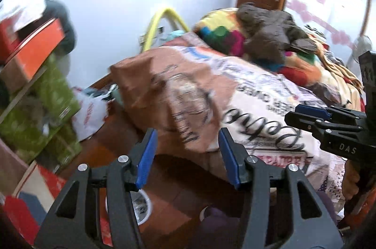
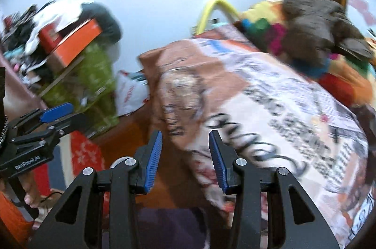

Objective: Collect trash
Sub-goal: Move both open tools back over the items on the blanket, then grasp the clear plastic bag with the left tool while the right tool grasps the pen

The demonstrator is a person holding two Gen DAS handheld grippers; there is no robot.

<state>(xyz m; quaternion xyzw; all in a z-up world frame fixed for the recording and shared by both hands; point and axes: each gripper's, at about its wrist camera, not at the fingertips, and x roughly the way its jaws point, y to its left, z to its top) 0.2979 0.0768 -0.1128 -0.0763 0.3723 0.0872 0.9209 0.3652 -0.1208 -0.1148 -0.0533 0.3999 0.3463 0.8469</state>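
Both views are blurred by motion. My left gripper (image 1: 188, 150) is open and empty, held above the floor at the foot corner of a bed (image 1: 246, 93) with a printed brown and white cover. My right gripper (image 2: 185, 152) is open and empty over the same bed corner (image 2: 235, 108). The right gripper also shows at the right edge of the left wrist view (image 1: 329, 122), and the left gripper at the left edge of the right wrist view (image 2: 40, 126). A crumpled white plastic bag (image 1: 90, 115) lies on the floor beside the bed; it also shows in the right wrist view (image 2: 129, 93).
Stacked green boxes (image 1: 47, 108) and an orange box (image 1: 35, 51) stand at the left with clothes on top. A colourful blanket (image 1: 223, 37) and a brown jacket (image 1: 265, 32) lie at the bed's head. A white round container (image 1: 143, 206) sits on the wooden floor below me.
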